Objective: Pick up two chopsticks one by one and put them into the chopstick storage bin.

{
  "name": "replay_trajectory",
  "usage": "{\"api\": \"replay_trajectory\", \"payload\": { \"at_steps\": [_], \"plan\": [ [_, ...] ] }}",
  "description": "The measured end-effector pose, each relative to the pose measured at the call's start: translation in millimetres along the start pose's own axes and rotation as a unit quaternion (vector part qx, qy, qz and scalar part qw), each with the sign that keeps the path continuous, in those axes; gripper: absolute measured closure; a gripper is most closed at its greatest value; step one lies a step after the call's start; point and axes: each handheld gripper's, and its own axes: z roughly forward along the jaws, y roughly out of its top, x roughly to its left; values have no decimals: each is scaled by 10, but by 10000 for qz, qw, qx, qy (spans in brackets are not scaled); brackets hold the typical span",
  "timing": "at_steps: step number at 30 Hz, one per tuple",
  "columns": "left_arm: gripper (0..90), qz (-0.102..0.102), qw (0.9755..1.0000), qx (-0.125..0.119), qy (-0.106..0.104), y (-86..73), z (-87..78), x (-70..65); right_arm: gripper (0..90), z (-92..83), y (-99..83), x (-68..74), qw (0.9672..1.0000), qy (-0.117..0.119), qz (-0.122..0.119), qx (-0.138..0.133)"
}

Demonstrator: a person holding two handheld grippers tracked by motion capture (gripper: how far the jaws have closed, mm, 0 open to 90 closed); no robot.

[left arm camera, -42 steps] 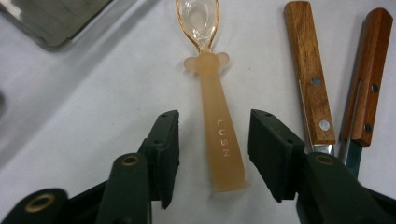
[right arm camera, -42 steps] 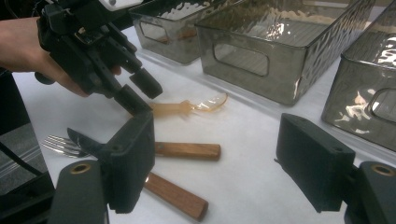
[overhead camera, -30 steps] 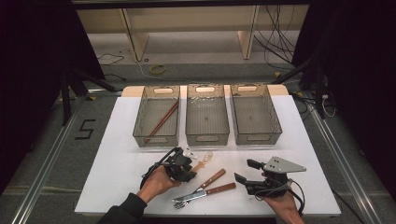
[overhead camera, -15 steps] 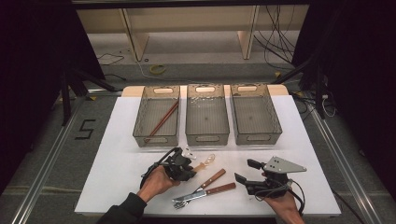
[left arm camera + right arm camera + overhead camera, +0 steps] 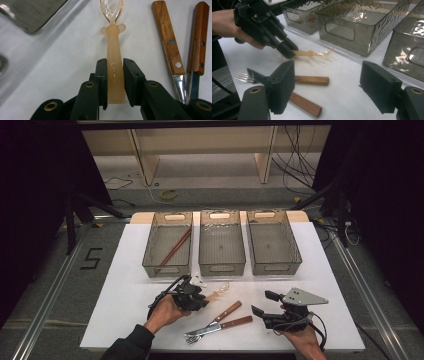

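Near the table's front edge, between the left bin (image 5: pixel 167 245) and the wooden-handled cutlery (image 5: pixel 220 319), lies a small translucent orange spoon (image 5: pixel 113 50), its bowl pointing toward the bins. The left gripper (image 5: pixel 115 82) has just been closing around the spoon's flat handle, and its 2 pads now sit against both sides of it, low on the handle near the end. The spoon looks light, thin plastic: stiff enough to lift from 1 end, but smooth, so it could pivot or slip if squeezed lightly, and the clear bowl seems the weaker part. The handle is probably the best place to hold it. The right gripper (image 5: pixel 329 87) waits off to the side with jaws wide apart and nothing between them.
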Motion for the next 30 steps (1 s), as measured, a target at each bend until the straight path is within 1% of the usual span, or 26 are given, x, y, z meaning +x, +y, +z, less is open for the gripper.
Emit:
{"api": "replay_trajectory", "payload": {
  "at_steps": [3, 5, 6, 8, 9, 11, 12, 15, 18, 19, 25, 26, 28, 29, 30],
  "plan": [
    [740, 6, 10000, -40, -24, 11, -35, 14, 292, 1, -1, -2, 10000, -2, 5, 1],
    [740, -67, 9999, -121, -60, 20, -61, 16, 292, 0, -1, -4, 10000, -5, 3, -4],
    [741, -66, 9998, -179, -38, 23, -77, 21, 292, -1, -1, -3, 10000, -5, 11, -3],
    [741, -66, 9998, -186, -48, 35, -101, 29, 292, -1, -2, -4, 10000, -12, 10, -3],
    [741, -89, 9996, -250, -15, 38, -113, 27, 292, 0, -3, -6, 10000, -9, 13, -4],
    [741, -85, 9996, -271, -46, 50, -141, 31, 292, -1, -3, -5, 10000, -14, 10, -1],
    [741, -131, 9993, -358, -28, 56, -159, 29, 291, 0, -2, -5, 10000, -11, 14, -4],
    [741, -86, 9992, -394, -26, 76, -200, 44, 292, 1, -4, -8, 10000, -16, 22, 3],
    [741, -134, 9986, -511, -42, 102, -234, 48, 292, 2, -5, -9, 10000, -20, 27, 5],
    [741, -139, 9987, -495, -55, 110, -242, 50, 292, 4, -6, -10, 10000, -20, 28, 8],
    [740, -117, 9981, -606, -79, 173, -301, 65, 291, 12, -10, -16, 10000, -13, 42, 13],
    [740, -111, 9978, -644, -57, 184, -318, 71, 291, 12, -10, -17, 10000, -17, 31, 12],
    [740, -174, 9973, -712, -62, 200, -345, 88, 292, 11, -11, -20, 10000, -25, 43, 12],
    [740, -156, 9971, -744, -38, 216, -368, 106, 292, 10, -11, -21, 10000, -27, 55, 15],
    [740, -187, 9968, -783, -31, 228, -377, 115, 292, 12, -12, -23, 10000, -31, 50, 18]
  ]
}}
